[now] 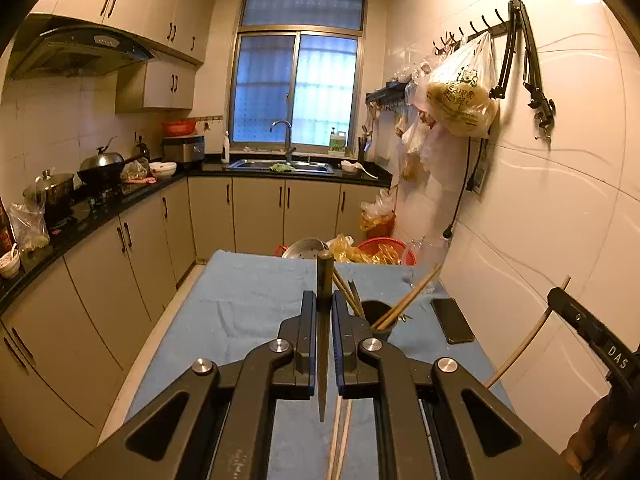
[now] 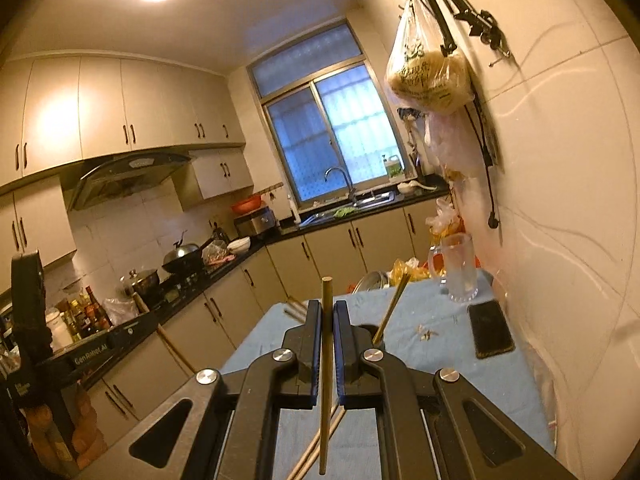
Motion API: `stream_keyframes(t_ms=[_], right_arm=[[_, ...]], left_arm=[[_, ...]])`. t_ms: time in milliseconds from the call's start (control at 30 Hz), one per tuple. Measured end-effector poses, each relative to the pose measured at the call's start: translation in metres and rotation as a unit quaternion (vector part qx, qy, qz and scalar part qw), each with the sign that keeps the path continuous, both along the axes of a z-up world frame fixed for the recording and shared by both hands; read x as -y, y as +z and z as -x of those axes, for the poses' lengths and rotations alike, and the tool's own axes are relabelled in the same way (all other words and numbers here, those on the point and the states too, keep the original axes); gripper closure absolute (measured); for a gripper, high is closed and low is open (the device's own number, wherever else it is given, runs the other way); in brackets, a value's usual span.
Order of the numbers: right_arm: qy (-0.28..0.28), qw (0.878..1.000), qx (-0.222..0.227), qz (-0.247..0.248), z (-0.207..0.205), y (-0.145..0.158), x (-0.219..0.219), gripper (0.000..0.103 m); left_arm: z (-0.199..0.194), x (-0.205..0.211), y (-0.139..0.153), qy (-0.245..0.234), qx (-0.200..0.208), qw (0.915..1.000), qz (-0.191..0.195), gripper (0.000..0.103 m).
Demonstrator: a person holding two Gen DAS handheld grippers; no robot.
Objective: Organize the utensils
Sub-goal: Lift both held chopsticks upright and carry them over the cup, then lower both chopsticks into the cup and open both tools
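Two chopsticks are gripped, one per claw, above the blue-clothed bench (image 1: 240, 300). Left claw (image 1: 325, 312) is clamped on a dark chopstick (image 1: 324, 344), which stands upright between its pads. Right claw (image 2: 328, 320) is clamped on a pale chopstick (image 2: 326, 360), likewise upright. Just beyond the claws a dark cup (image 1: 376, 312) stands on the bench with more chopsticks (image 1: 408, 300) leaning in it. Loose ones (image 2: 316, 448) lie below the claws. Right of the cup lies a phone (image 1: 452, 320); a glass mug (image 2: 456, 268) stands beyond that.
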State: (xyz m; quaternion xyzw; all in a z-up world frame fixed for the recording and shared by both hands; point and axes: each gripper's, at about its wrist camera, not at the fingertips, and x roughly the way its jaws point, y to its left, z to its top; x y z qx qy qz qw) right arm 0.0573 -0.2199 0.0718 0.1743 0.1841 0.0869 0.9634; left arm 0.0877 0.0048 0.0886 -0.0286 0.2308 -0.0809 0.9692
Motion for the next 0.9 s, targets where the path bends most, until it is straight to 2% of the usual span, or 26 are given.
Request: stream_keyframes(t_ms=[467, 900], right_arm=[[-0.01, 1.0, 0.006, 0.001, -0.038, 0.015, 0.003, 0.096], [-0.049, 0.999, 0.019, -0.005, -0.088, 0.021, 0.018, 0.096]], left_arm=[[-0.032, 0.01, 0.009, -0.016, 0.005, 0.9999, 0.0, 0.096], [-0.085, 0.014, 0.026, -0.038, 0.016, 0.9982, 0.045, 0.096]])
